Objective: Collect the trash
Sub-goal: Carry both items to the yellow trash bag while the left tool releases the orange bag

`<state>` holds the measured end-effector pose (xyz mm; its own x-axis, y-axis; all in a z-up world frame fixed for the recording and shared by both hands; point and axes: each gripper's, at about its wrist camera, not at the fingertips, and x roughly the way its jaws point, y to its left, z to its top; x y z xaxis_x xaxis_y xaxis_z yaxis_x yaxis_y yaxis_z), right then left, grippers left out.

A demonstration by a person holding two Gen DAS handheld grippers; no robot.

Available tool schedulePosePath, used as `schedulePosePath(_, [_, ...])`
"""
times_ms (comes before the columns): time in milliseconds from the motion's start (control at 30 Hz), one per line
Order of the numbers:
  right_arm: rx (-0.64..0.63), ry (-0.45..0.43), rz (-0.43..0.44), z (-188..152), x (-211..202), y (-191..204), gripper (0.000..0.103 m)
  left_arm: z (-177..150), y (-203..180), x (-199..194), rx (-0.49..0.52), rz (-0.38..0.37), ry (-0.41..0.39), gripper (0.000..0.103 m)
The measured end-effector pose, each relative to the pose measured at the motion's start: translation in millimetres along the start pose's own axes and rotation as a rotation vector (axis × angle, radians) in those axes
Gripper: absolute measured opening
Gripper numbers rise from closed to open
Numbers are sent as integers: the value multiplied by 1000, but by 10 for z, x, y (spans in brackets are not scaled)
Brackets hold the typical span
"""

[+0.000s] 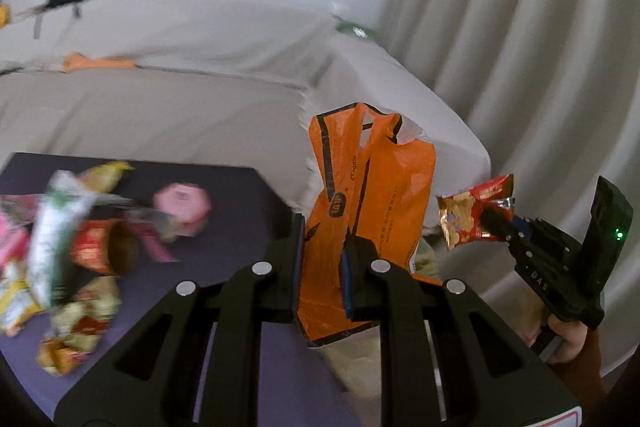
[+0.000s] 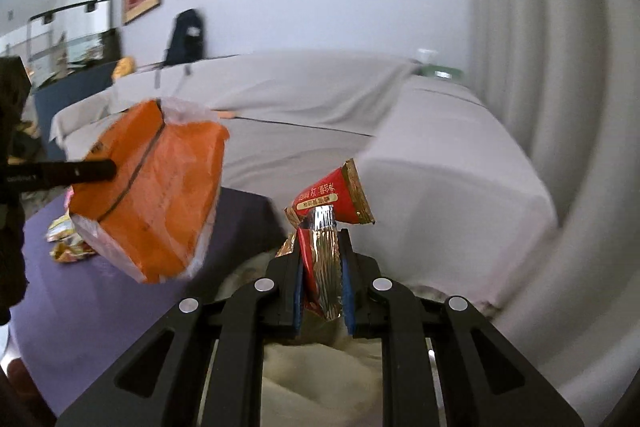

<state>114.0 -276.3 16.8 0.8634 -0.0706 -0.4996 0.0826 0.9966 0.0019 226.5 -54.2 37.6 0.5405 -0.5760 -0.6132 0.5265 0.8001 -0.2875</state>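
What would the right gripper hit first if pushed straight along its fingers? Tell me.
Probably the grey-covered sofa. The right gripper, shut on the red snack wrapper, points just past the purple table edge; nothing nearer shows in that line, though depth is unclear.

Left gripper (image 1: 323,259) clamped on orange plastic bag (image 1: 372,195); right gripper (image 1: 490,219) pinching red snack wrapper (image 1: 470,213) just beside it; crumpled wrappers (image 1: 76,259) strewn across purple table (image 1: 240,211).

Little can be read. On the orange plastic bag (image 1: 372,211) a round dark logo and lines of small print are seen, too blurred to be made out. On the red snack wrapper (image 2: 332,199) yellow-banded script is carried upside down, in characters that cannot be read with certainty.
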Motion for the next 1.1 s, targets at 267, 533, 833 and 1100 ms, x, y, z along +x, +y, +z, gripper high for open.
schedulePosePath(267, [103,23,-66,-143,141,-710,16,-182,-394,1101,90,-64,154,14])
schedulePosePath(533, [162,40,-12,-205,408,-694,16,-517,-457,1940,73,-50,318,14])
schedulePosePath(833, [181,132,114,-390,829,-398,16,-599,-183,1874,-16,-61,308,44])
schedulePosePath(1100, [127,415,155,-908,1523,-30,16,-415,37,1182,5,58,123,53])
